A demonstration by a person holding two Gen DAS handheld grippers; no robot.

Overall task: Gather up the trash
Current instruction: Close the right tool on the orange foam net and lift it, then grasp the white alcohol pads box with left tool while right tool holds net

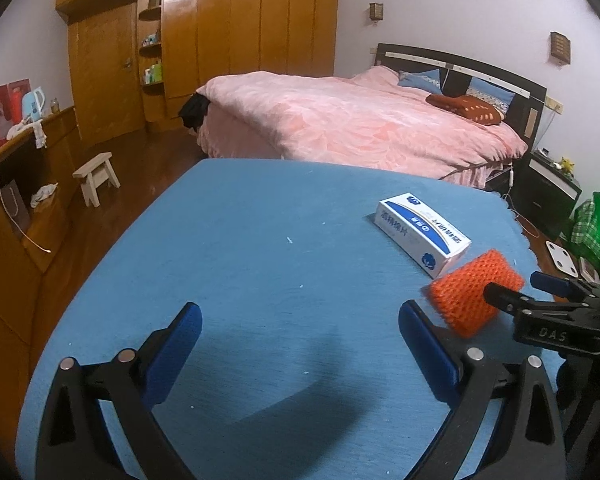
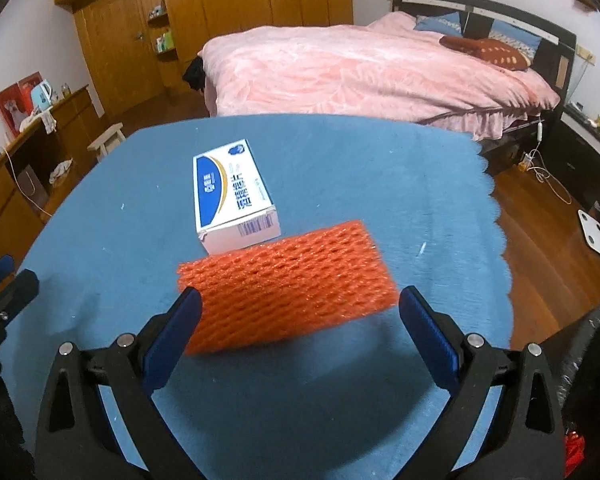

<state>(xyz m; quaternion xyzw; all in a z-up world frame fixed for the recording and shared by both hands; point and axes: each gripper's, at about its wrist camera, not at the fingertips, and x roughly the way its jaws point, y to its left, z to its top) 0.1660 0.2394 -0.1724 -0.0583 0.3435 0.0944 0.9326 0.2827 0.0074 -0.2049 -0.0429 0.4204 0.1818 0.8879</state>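
Note:
An orange foam net sleeve (image 2: 288,288) lies on the blue table cloth (image 2: 340,168), between and just ahead of my right gripper's (image 2: 300,312) open fingers, near the left fingertip. It looks blurred. A white and blue cardboard box (image 2: 232,196) lies just beyond it. In the left wrist view the sleeve (image 1: 466,292) sits at the right, next to the right gripper (image 1: 528,292), with the box (image 1: 422,232) behind it. My left gripper (image 1: 300,328) is open and empty over bare cloth.
A bed with a pink cover (image 1: 352,120) stands beyond the table. A wooden wardrobe (image 1: 204,40) and a small stool (image 1: 96,176) are at the left. A black bag (image 2: 596,380) sits at the right of the table, and a white scale (image 2: 594,236) lies on the floor.

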